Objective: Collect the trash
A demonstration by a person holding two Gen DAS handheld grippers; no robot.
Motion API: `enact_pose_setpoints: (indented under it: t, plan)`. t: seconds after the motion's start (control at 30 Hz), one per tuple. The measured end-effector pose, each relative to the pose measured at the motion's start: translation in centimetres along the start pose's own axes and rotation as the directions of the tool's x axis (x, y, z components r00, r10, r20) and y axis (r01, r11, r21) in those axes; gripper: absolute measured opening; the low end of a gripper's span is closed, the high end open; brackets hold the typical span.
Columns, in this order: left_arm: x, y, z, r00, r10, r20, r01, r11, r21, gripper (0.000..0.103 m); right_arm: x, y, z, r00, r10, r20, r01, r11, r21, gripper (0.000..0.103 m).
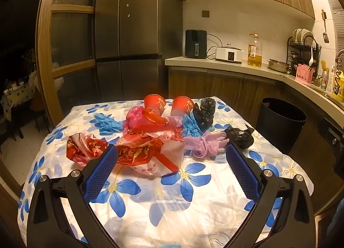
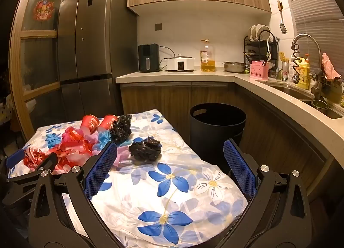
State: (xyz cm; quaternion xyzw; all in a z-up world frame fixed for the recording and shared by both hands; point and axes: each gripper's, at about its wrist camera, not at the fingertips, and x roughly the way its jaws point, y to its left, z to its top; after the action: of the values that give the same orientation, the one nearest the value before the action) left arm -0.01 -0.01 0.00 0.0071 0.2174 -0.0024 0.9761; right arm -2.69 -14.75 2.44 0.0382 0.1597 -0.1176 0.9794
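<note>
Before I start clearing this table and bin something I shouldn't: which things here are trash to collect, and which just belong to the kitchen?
For the job:
- red paper cups
- red printed bags
- blue gloves
- pink glove
- crumpled black bags
- black bin, where it goes

Just standing about:
- oil bottle
- air fryer
- white cooker
- dish rack
- steel bowl

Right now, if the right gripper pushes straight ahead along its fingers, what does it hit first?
Probably the crumpled black bag left of centre between the open right gripper fingers; the black bin stands beyond the table edge. Depth unclear.
</note>
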Motion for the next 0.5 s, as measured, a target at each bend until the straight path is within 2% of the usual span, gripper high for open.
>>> enact_pose_setpoints:
  t: [0.5]
  plan:
    - [-0.25, 0.14, 0.12, 1.0, -0.005, 0.003, 0.005, 1.0, -0.009, 0.097, -0.26, -0.03, 0.14, 1.0, 0.002, 0.011, -0.002, 1.0, 0.002, 0.098]
